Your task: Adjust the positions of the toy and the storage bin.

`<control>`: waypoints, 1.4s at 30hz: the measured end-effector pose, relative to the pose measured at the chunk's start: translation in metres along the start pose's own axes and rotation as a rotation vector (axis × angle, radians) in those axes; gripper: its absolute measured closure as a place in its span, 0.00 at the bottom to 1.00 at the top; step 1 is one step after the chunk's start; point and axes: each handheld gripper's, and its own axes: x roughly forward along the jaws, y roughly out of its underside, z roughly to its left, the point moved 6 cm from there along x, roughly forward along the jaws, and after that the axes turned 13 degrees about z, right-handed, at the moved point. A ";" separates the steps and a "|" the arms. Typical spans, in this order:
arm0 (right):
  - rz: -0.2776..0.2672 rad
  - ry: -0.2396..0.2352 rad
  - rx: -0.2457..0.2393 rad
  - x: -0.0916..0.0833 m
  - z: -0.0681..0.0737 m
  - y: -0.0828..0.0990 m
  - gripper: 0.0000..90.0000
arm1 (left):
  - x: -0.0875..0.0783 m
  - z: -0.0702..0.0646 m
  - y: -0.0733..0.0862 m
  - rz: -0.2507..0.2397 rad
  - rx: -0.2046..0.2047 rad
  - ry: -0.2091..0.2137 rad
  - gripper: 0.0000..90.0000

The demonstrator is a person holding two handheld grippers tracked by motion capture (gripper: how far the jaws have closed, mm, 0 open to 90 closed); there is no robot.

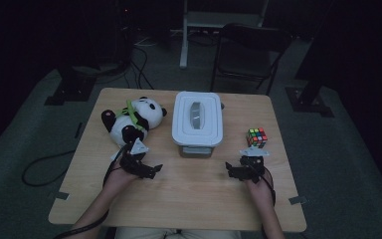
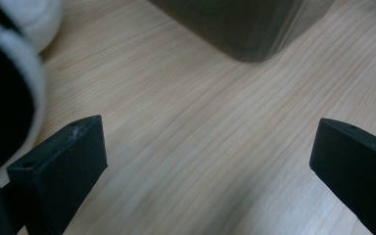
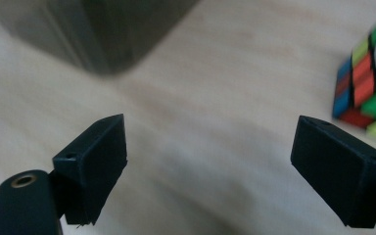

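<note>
A white-lidded clear storage box [image 1: 197, 123] stands mid-table. A plush panda [image 1: 132, 119] lies to its left, and a colourful puzzle cube [image 1: 256, 137] sits to its right. My left gripper [image 1: 140, 164] rests on the wood just in front of the panda, jaws wide open with bare table between them; the panda's black-and-white fur [image 2: 10, 83] and the box corner [image 2: 247, 29] show ahead. My right gripper [image 1: 243, 169] sits in front of the cube, open and empty, with the cube [image 3: 369, 93] ahead on the right and the box base [image 3: 93, 34] ahead on the left.
The wooden table [image 1: 194, 199] has free surface across its front half between the two hands. Beyond its far edge stand a dark folding chair [image 1: 248, 50] and a white stand leg [image 1: 184, 35]. Black cables [image 1: 45, 164] trail on the floor at left.
</note>
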 end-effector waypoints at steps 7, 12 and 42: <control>-0.008 0.007 -0.013 0.017 -0.005 -0.031 0.15 | 0.018 0.010 -0.029 -0.025 -0.044 -0.023 0.01; 0.008 0.023 -0.018 0.028 -0.009 -0.044 0.16 | 0.030 0.019 -0.045 -0.016 -0.035 -0.068 0.01; -0.059 -0.024 0.085 0.054 -0.024 -0.084 0.22 | 0.052 0.045 -0.089 0.011 -0.162 -0.224 0.03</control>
